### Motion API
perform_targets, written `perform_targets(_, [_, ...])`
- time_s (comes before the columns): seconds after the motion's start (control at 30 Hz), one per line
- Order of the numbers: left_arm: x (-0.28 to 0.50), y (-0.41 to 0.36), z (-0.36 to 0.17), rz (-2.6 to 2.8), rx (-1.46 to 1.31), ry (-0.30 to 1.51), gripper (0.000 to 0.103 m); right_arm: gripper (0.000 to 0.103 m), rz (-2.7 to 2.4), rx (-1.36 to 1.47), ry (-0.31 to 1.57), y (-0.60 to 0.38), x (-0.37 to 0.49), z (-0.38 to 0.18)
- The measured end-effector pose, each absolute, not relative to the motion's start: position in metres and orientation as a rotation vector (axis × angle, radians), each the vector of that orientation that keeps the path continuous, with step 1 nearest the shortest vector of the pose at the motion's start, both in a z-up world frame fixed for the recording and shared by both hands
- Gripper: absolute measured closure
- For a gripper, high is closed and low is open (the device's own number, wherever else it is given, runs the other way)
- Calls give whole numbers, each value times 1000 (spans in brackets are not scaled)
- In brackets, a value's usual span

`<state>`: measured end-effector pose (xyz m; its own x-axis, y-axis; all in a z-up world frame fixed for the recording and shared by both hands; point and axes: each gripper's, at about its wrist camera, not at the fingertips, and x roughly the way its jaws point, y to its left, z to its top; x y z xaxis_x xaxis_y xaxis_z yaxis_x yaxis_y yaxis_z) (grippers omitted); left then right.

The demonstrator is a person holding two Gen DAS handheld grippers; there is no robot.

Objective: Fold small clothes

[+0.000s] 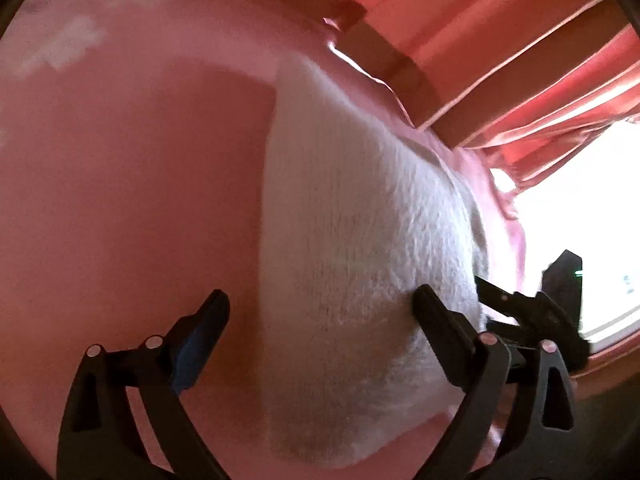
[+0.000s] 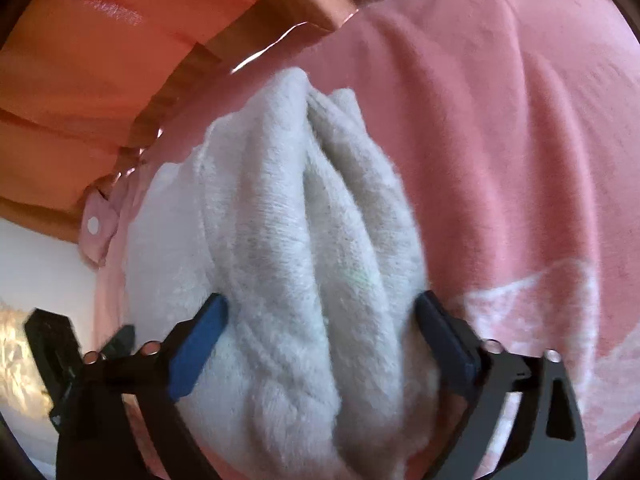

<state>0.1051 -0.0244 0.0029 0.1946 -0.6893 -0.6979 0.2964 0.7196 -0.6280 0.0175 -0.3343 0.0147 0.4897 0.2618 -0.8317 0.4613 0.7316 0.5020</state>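
Note:
A white fleecy small garment (image 1: 352, 240) lies on a pink sheet (image 1: 140, 180). My left gripper (image 1: 322, 304) is open just above it; the left finger is over bare sheet, the right finger over the cloth. In the right wrist view the garment (image 2: 304, 240) is bunched into lengthwise folds. My right gripper (image 2: 322, 312) is open wide, its fingers on either side of the bunched cloth. The right gripper also shows in the left wrist view (image 1: 532, 304) at the garment's far edge. The left gripper shows in the right wrist view (image 2: 80, 352) at the lower left.
A brown wooden frame (image 1: 384, 52) borders the sheet's far side, with red curtains (image 1: 520, 60) behind it. A bright window (image 1: 592, 208) glares at the right. A pink tab with a white snap (image 2: 94, 226) lies at the sheet's edge.

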Motion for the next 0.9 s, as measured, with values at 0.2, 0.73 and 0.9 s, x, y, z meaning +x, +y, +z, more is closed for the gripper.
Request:
perform_targets(0.2, [105, -35, -9, -821, -467, 1142, 6, 5, -99, 778, 1059, -333, 18, 12])
perform_targets(0.73, [98, -19, 125, -943, -340, 795, 55, 76, -15, 465, 693, -269, 22, 153])
perform_targets(0.9, [106, 22, 189, -919, -331, 594, 53, 76, 96, 469, 500, -250, 42, 217])
